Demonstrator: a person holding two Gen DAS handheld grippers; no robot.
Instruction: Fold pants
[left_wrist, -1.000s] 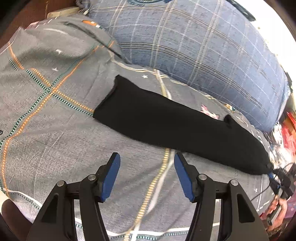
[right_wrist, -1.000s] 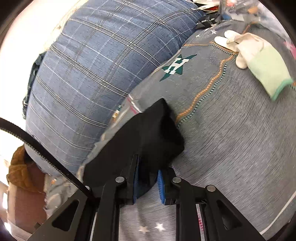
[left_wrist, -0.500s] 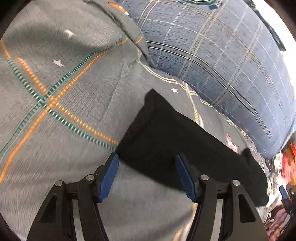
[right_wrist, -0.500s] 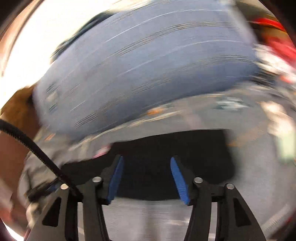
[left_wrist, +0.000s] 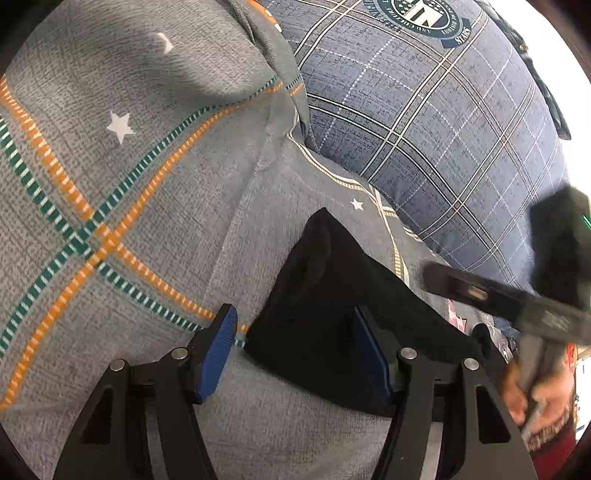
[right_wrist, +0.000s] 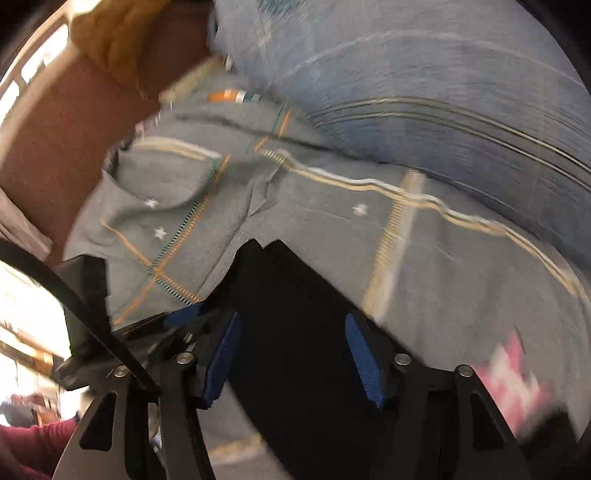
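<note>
The black pants (left_wrist: 332, 306) lie folded in a long strip on the grey patterned bedsheet (left_wrist: 110, 206). My left gripper (left_wrist: 295, 347) is open and hovers right at the strip's near corner, its right finger over the cloth and its left finger over bare sheet. The right gripper shows at the right edge of the left wrist view (left_wrist: 517, 302), blurred by motion. In the right wrist view the right gripper (right_wrist: 291, 354) is open with the black pants (right_wrist: 295, 306) spread between its fingers. That view is blurred.
A big blue plaid pillow (left_wrist: 424, 122) lies along the far side of the pants. The person's hand in a dark red sleeve (left_wrist: 535, 402) is at the lower right. A brown wooden bed frame (right_wrist: 62, 122) is at the far left of the right wrist view.
The right gripper let go of the pants end, opened, and swung over toward the left gripper's end. My left gripper moved forward to the strip's near corner, still open.
</note>
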